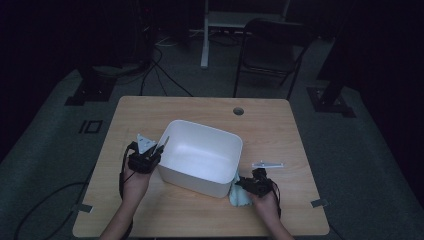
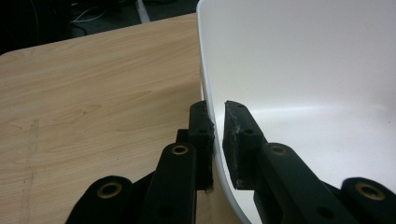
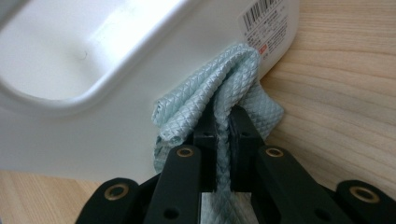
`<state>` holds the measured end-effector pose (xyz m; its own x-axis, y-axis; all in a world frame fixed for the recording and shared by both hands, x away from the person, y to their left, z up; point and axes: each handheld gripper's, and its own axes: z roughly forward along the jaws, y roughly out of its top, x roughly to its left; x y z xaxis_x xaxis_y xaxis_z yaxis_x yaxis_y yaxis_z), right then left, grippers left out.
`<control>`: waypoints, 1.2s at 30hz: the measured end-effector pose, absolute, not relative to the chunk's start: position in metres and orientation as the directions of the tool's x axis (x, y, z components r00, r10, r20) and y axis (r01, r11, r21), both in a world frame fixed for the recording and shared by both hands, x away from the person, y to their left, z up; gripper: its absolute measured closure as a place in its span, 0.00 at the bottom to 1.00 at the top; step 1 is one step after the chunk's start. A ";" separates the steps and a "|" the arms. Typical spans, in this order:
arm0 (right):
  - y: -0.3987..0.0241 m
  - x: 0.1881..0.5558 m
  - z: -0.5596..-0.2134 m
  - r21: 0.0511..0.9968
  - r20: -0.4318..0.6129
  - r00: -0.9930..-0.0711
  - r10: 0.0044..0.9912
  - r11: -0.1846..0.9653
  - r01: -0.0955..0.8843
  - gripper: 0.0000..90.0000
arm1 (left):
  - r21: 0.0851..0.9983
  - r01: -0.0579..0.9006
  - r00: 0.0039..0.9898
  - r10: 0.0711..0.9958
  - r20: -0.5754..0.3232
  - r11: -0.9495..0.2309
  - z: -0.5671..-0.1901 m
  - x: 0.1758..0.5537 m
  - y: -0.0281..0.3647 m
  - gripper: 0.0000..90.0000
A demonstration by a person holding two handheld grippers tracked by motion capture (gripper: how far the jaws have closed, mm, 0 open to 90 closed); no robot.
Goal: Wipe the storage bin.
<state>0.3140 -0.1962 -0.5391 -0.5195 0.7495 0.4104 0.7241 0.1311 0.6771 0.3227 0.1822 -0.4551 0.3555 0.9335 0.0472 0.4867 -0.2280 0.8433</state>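
— Two hand-held grippers are at work, one on each side of the white tub (image 1: 200, 157) in the middle of the tabletop (image 1: 150, 112). What is the left hand-held gripper (image 2: 217, 135) doing?

— In the left gripper view its jaws straddle the tub's rim, one outside the wall and one inside, pinched close on the thin plastic. My guess is that it steadies the tub so it won't slide.

— And the right hand-held gripper (image 3: 223, 123)?

— Its jaws are narrow, clamped on a folded pale blue cloth (image 3: 219, 88). In the right gripper view the cloth is bunched against the tub's outer wall, just below the rim and left of the barcode label (image 3: 266, 23). In the high view that is the tub's lower right corner, with the cloth's tail touching the tabletop.

— So, wiping the outside?

— That seems likely: a folded wad gives a firm pad to press, and the other grip resists the push. The tub looks empty inside.

— Anything else nearby?

— A small grey piece (image 1: 267, 164) lies right of the tub; I can't tell what it is.
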 end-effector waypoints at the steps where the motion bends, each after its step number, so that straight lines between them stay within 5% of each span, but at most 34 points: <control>1: -0.197 0.312 -0.537 0.680 0.420 -0.522 0.743 0.123 0.723 0.93 | 0.843 0.485 0.354 0.933 0.055 -0.234 -0.455 0.323 0.182 0.91; 11: -0.196 0.265 -0.503 0.757 0.420 -0.609 0.673 0.111 0.644 0.93 | 0.842 0.480 0.350 0.934 0.073 -0.246 -0.455 0.322 0.179 0.92; 27: -0.190 0.291 -0.541 0.667 0.420 -0.522 0.743 0.138 0.733 0.93 | 0.839 0.482 0.359 0.930 0.073 -0.252 -0.455 0.323 0.180 0.91; 36: -0.193 0.257 -0.490 0.781 0.392 -0.614 0.685 0.105 0.615 0.93 | 0.834 0.481 0.346 0.933 0.102 -0.269 -0.454 0.323 0.178 0.92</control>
<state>0.2565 -0.1929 -0.4902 -0.6140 0.6853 0.3916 0.6151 0.1046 0.7815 0.3227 0.1781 -0.4542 0.3458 0.9328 0.1018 0.4809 -0.2694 0.8344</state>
